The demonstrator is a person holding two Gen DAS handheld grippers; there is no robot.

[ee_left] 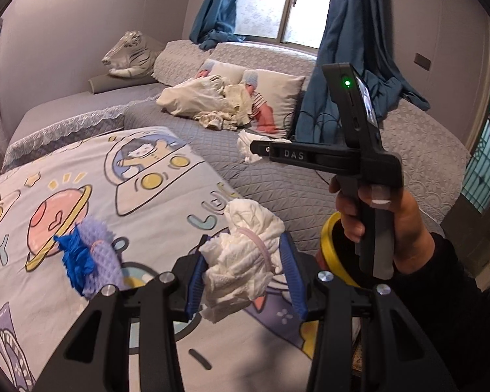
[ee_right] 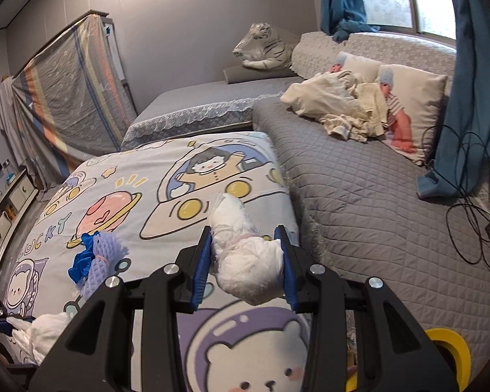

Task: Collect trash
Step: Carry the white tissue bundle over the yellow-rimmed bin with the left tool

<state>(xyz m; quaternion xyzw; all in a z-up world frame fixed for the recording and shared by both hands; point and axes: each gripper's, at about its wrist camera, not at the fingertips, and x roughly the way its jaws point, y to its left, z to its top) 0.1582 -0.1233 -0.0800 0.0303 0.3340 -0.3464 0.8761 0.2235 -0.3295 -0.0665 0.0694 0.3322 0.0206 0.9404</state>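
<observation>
On the cartoon-print blanket [ee_left: 91,176] at the left lies one lilac knitted bundle [ee_left: 103,254] with one blue glove [ee_left: 75,254] bunched against it, a thin band around both. It sits clear of both grippers.

The left gripper [ee_left: 245,271] is clamped on one white crumpled diaper [ee_left: 245,254] bound by a pink elastic; both blue fingers [ee_left: 194,281] press its sides. It is held above the blanket.

Right of it, the person's hand [ee_left: 382,219] holds the right gripper [ee_right: 246,266] by its handle. In the right wrist view this gripper's fingers [ee_right: 202,261] are clenched on a second white rolled diaper [ee_right: 245,254], also above the blanket. One yellow roll [ee_left: 330,251] lies below the hand.

Further back on the grey quilted bed [ee_left: 277,176]: two pillows [ee_left: 277,98], one heap of cream cloth [ee_left: 205,98], one plush tiger [ee_left: 130,54]. One black cable [ee_right: 473,209] trails at the right. Two blue curtains [ee_left: 343,49] flank the window [ee_left: 277,3].
</observation>
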